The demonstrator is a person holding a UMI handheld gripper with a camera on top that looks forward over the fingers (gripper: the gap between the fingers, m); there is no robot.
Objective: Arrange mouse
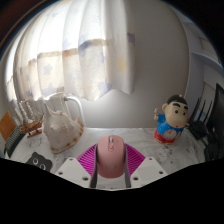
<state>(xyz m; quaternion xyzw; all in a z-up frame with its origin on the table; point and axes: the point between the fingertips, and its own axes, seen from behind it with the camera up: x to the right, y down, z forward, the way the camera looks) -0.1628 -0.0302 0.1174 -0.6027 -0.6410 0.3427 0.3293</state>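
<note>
Looks like mid-carry: the gripper point(110, 165) is clenched on the small pink plastic mouse point(110, 156), sitting at 6 o'clock. Cartoon boy figurine point(173, 120) at 3, white jug point(62, 122) at 9. Next, I'd guess, lower it gently onto the desk.

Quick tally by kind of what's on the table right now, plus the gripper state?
Mouse, pink, between the gripper fingers, which press on both its sides: 1
Figurine: 1
Bag: 1
Total: 3
Items beyond the bag are too unclear to count.
</note>
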